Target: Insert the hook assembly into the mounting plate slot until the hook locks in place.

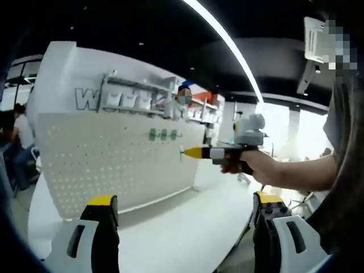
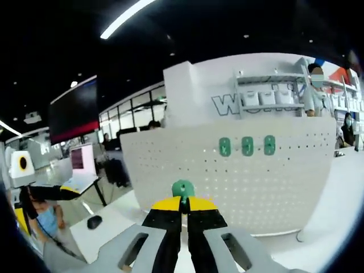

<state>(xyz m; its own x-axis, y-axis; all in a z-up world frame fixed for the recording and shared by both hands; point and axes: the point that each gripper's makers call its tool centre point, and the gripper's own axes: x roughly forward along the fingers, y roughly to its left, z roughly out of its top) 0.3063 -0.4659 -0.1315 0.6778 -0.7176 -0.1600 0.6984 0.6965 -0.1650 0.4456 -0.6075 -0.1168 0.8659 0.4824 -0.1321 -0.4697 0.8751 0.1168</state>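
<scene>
Hook in right gripper, three mounted hooks

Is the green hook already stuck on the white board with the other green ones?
No, the green hook is pinched in the shut right tool, in front of the pegboard where three other hooks hang.

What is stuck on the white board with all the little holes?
Three green hooks sit in a row on the pegboard. The right gripper holds a fourth green hook. Its back is hidden.
</scene>
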